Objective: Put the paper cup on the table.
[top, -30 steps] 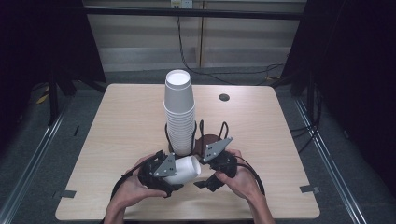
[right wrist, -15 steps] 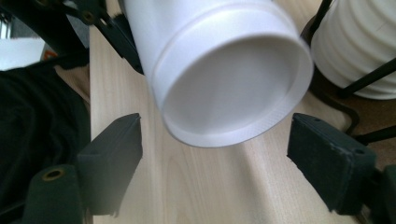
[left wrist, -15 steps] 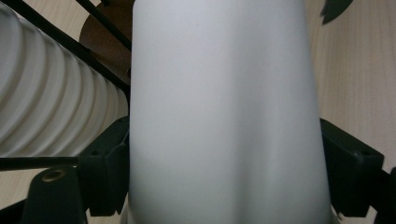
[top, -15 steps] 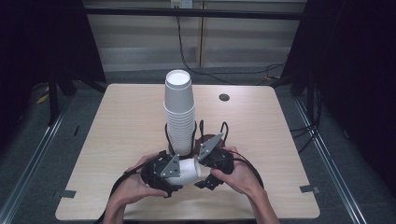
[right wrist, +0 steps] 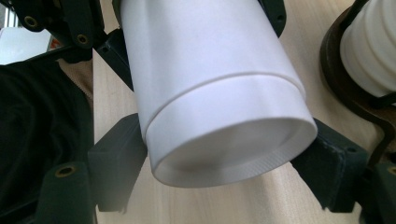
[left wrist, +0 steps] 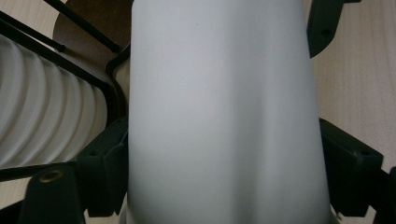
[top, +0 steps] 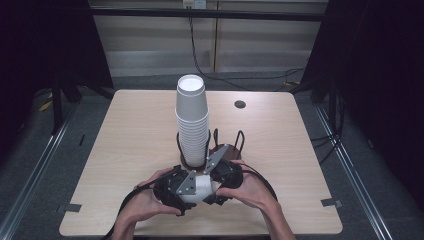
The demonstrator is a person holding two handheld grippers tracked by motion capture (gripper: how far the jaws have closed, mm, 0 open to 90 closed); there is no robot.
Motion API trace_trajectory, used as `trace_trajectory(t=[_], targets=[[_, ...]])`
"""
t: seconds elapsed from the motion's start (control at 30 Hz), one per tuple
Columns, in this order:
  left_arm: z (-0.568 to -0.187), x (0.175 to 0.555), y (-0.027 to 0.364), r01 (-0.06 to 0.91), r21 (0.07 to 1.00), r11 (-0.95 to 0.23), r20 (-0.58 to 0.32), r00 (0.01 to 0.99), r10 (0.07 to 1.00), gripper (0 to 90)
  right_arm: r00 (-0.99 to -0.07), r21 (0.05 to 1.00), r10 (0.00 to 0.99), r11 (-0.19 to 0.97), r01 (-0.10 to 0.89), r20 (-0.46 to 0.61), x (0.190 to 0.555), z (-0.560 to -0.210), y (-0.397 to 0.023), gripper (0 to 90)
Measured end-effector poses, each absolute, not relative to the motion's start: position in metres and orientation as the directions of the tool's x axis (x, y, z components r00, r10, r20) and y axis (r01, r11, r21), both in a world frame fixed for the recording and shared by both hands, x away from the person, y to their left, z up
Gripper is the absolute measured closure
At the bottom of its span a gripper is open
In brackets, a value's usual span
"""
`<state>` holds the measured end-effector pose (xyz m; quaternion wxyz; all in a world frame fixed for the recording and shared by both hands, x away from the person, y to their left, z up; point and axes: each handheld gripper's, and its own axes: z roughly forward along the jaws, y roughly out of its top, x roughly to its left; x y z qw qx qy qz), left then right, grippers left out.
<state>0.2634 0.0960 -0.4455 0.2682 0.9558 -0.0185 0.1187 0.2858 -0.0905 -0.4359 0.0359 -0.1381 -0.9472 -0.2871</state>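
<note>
Sideways, white cup (top: 202, 187) between both grippers

A tall stack of white cups (top: 191, 120) stands in a wire holder (top: 227, 145) on the wooden table (top: 125, 135).

High view overhead; gripper views close on cup (left wrist: 219, 116).

Cup (left wrist: 219, 116) rim perhaps beyond frame
</note>
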Motion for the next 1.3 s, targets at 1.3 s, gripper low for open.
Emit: trace_trajectory(t=[1.3], targets=[[-0.443,0.2609,0.1023,-0.095,0.628,-0.772,0.184,0.982,0.029,14.2,-0.951,0.549,0.211,0.779,0.304,0.228,0.284,-0.4276,-0.0908,23.0]])
